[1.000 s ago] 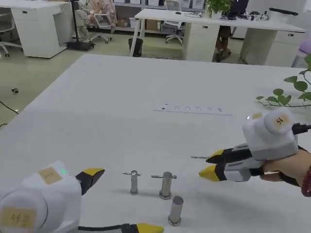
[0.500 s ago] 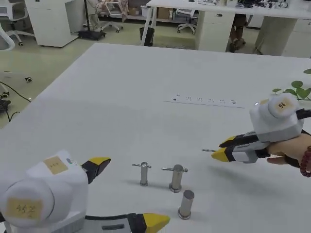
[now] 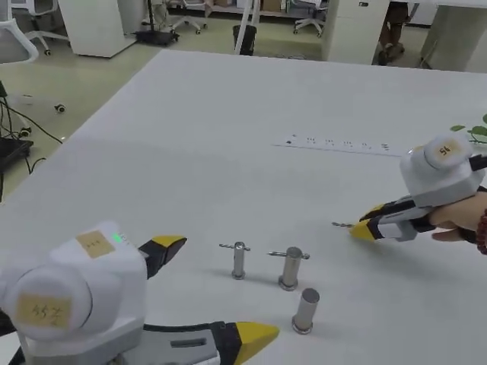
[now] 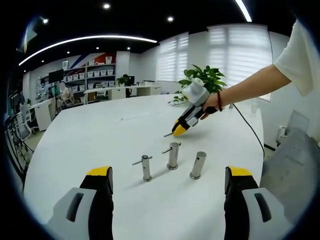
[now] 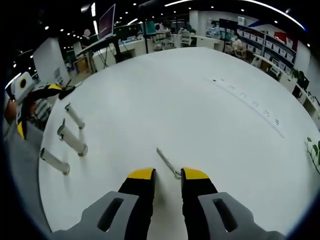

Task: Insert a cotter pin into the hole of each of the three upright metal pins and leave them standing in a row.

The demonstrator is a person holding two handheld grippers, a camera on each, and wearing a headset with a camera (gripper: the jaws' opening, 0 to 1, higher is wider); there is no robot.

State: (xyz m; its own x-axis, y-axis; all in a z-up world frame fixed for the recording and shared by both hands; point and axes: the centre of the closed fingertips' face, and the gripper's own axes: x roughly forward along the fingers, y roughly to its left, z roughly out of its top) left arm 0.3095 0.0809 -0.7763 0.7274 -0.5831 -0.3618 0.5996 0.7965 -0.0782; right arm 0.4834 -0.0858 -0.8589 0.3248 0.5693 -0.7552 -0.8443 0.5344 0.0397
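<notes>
Three upright metal pins stand near the table's front. The left pin (image 3: 239,260) and the middle pin (image 3: 290,268) each carry a cotter pin through the top. The third pin (image 3: 306,309), nearer me, has a bare top. The same pins appear in the left gripper view (image 4: 146,168) (image 4: 173,156) (image 4: 198,165). My right gripper (image 3: 358,228) hovers right of the pins, shut on a thin cotter pin (image 5: 167,162) that points toward them. My left gripper (image 3: 217,293) stands open at the front left, nothing between its fingers.
A row of flush sockets (image 3: 338,144) lies in the white tabletop (image 3: 228,137) behind the pins. A leafy plant (image 3: 475,129) reaches in at the right edge. Office desks and chairs stand beyond the table's far edge.
The head camera has tilted down and shifted, so the whole scene sits differently. The right gripper holds the cotter pin at about the same distance from the pins. The left gripper stays open.
</notes>
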